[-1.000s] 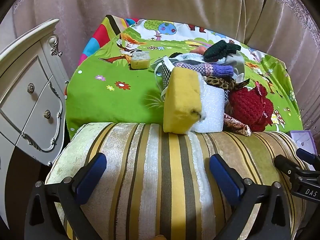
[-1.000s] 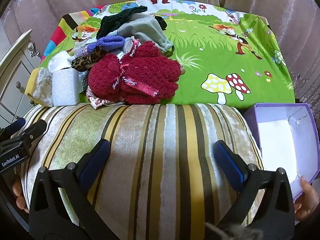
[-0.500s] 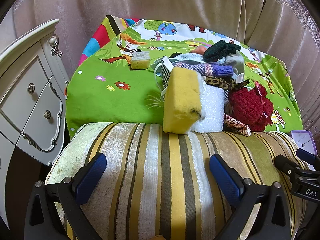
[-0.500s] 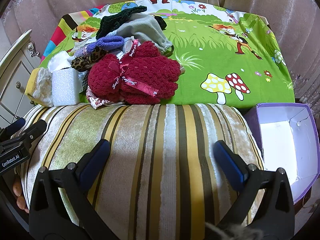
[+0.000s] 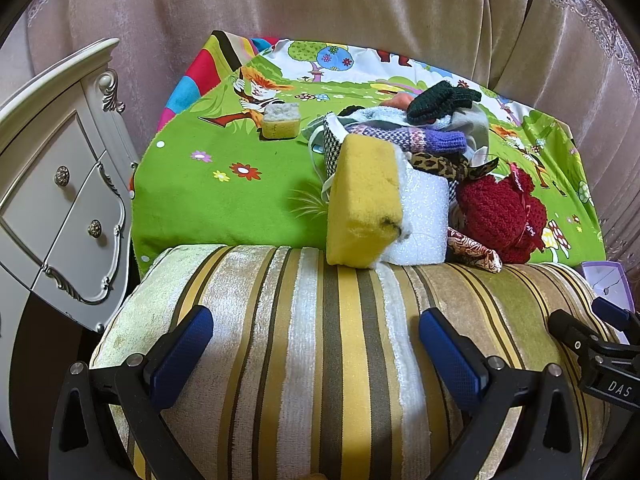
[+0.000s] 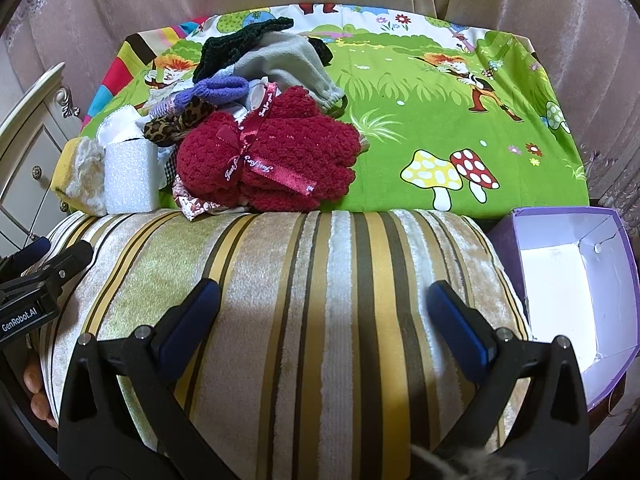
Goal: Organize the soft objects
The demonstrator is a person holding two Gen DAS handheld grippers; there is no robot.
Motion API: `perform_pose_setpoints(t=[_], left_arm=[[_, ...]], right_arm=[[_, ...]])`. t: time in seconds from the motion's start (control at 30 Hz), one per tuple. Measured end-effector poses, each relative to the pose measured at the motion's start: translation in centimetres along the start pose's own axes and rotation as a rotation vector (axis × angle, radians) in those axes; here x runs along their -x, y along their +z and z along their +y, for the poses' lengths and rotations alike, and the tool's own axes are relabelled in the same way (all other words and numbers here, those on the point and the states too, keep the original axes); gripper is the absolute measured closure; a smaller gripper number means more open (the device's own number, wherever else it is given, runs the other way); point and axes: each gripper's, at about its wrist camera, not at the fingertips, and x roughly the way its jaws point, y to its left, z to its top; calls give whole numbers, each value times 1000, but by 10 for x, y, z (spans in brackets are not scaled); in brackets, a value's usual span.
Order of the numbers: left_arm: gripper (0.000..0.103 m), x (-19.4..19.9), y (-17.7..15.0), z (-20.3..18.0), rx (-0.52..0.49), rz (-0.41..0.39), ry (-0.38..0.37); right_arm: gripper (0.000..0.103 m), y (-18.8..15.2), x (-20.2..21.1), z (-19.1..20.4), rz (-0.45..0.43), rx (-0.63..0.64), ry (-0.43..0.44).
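1. Your left hand-held gripper [image 5: 316,344] hangs over the striped cushion [image 5: 340,360], jaws spread wide, nothing between them
2. Your right hand-held gripper [image 6: 324,316] sits the same way over that cushion: wide and empty
3. The pile of soft things lies on the cartoon-print cloth [image 6: 420,112], pressed against the far edge of the cushion
4. Nearest your left gripper: a yellow sponge [image 5: 366,204] standing on end, touching a white foam block [image 5: 424,216] on its right
5. The red knitted gloves [image 6: 272,156], tied with a red ribbon, lie at the pile's right end, just beyond the cushion edge
6. Behind them: a leopard-print strip [image 6: 180,120], a purple knit piece [image 6: 222,90], a grey cloth [image 6: 280,64] and a dark green knit [image 6: 240,42] on top
7. A small yellow sponge [image 5: 280,122] rests alone on the cloth, well apart from the pile
8. An open purple box [image 6: 568,280] with a white inside stands to the right of the cushion
9. A white drawer cabinet [image 5: 52,200] stands to the left
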Motion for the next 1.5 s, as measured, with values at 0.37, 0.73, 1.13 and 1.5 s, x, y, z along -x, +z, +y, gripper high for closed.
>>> perform_pose_setpoints(t=[0.37, 0.73, 1.13, 1.5], left_arm=[[0, 0, 0, 0, 0, 0, 0], [0, 0, 0, 0, -1, -1, 0], [0, 0, 0, 0, -1, 0, 1], [0, 0, 0, -1, -1, 0, 2]], right_arm=[[0, -1, 0, 1, -13, -2, -7], [0, 0, -1, 0, -9, -6, -5], [0, 0, -2, 1, -8, -8, -11], [0, 1, -4, 1, -1, -6, -21]])
